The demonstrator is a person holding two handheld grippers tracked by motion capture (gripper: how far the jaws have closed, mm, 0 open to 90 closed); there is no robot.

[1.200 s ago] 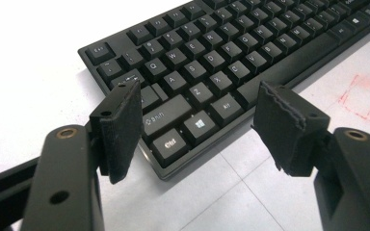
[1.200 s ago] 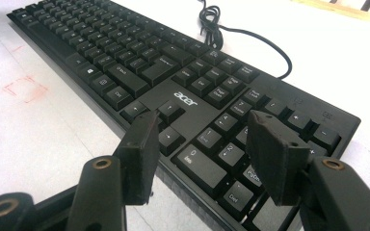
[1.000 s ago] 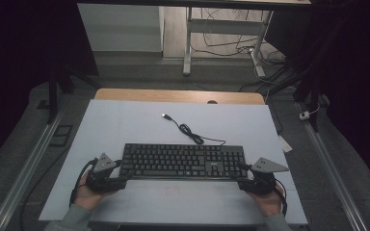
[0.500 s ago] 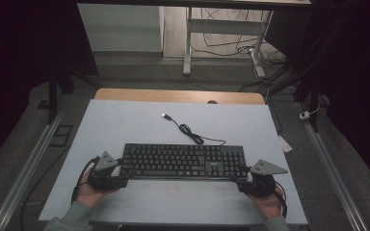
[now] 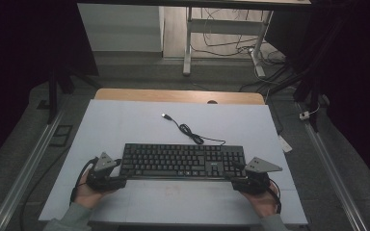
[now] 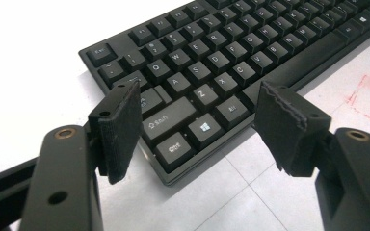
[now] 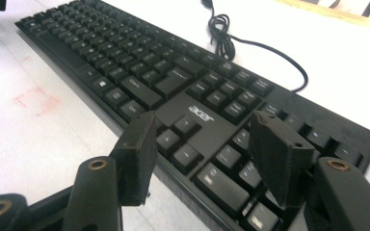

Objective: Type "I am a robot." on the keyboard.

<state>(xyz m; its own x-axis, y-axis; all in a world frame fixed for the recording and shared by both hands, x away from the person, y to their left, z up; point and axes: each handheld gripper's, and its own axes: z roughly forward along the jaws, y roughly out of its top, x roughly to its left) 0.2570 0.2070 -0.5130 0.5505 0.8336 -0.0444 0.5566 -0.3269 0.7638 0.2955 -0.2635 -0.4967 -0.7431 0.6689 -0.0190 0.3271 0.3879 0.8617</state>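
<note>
The left gripper (image 5: 107, 179) and the right gripper (image 5: 248, 182) have their jaws apart at the two near corners of the black keyboard (image 5: 184, 160), which lies flat on the white table (image 5: 125, 120). Behind it the cable (image 5: 187, 129) is curled.

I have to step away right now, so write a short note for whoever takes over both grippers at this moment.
Left gripper: open, jaws over the keyboard's near left corner, not clamped.
Right gripper: open, over the near right end by the arrow keys, not clamped.
Keyboard lies flat on the white table; its cable trails loose behind, unplugged.
Done: both grippers lined up at the ends.
Left: probably close both, then lift or shift it evenly.
</note>
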